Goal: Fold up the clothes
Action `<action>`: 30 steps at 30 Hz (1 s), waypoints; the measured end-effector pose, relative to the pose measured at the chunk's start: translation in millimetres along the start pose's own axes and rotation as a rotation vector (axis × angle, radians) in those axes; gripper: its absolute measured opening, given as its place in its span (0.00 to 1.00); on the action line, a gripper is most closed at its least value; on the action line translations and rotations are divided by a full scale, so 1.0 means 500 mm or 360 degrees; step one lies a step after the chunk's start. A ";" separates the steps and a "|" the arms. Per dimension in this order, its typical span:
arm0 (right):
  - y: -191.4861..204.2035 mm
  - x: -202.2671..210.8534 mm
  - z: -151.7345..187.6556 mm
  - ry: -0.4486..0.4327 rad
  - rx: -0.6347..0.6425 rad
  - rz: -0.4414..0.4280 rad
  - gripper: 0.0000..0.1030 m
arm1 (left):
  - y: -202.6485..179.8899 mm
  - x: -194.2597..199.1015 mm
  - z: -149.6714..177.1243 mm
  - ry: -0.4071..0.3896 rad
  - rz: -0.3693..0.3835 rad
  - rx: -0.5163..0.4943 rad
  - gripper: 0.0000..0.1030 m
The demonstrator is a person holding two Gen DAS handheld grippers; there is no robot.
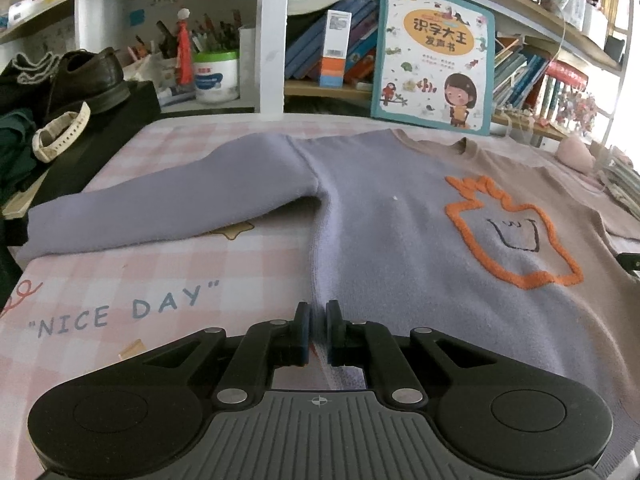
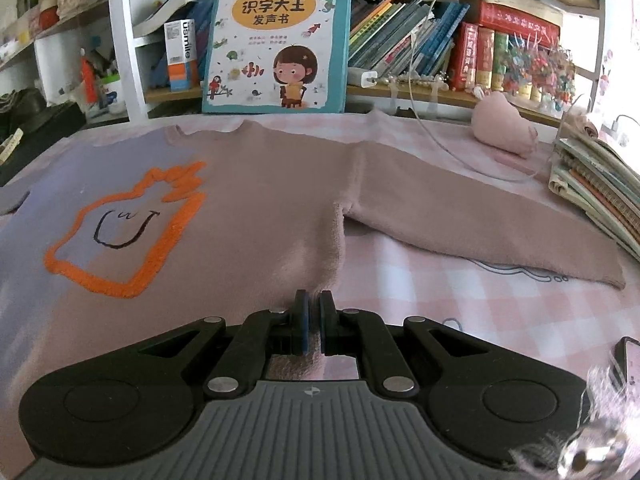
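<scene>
A: Left side first. What's out there?

B: Shoe (image 1: 90,76) and a strap (image 1: 60,136) on a black box far left. Then the sweater (image 1: 400,216), flat on the checked cloth (image 1: 160,272), front up, neck toward the shelf. Lilac sleeve (image 1: 168,208) runs out to the left.

A: Left gripper?

B: Left gripper (image 1: 318,334) is at the sweater's near left hem corner. Jaws nearly closed, lilac fabric pinched between them.

A: Middle?

B: Orange outline patch (image 1: 516,232) on the chest, picture book (image 1: 434,56) propped upright behind the neck.

A: Right gripper?

B: Right gripper (image 2: 314,322) is at the near right hem corner, side seam running straight up from it. Jaws nearly closed, pink fabric between them.

A: Further right?

B: Pink sleeve (image 2: 480,216) angles out right, its far part just beside a book stack (image 2: 600,188). Pink plush (image 2: 504,128) behind that.
</scene>
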State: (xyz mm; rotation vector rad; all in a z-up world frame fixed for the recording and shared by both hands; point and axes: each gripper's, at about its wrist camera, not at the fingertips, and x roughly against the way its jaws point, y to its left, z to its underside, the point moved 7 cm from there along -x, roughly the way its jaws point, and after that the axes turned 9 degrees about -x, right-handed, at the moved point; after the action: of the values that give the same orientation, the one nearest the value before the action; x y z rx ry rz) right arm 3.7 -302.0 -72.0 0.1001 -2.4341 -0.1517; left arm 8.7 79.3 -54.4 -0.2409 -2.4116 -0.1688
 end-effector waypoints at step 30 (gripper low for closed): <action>0.045 0.035 -0.015 -0.0124 0.0114 0.0011 0.70 | -0.024 0.015 -0.013 -0.0111 -0.0009 -0.0024 0.63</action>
State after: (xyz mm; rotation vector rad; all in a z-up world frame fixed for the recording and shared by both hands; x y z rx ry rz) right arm -5.3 -282.2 -52.0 0.1198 -2.5175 -0.0666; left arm 4.7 67.2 -45.1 -0.2510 -2.4811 -0.1841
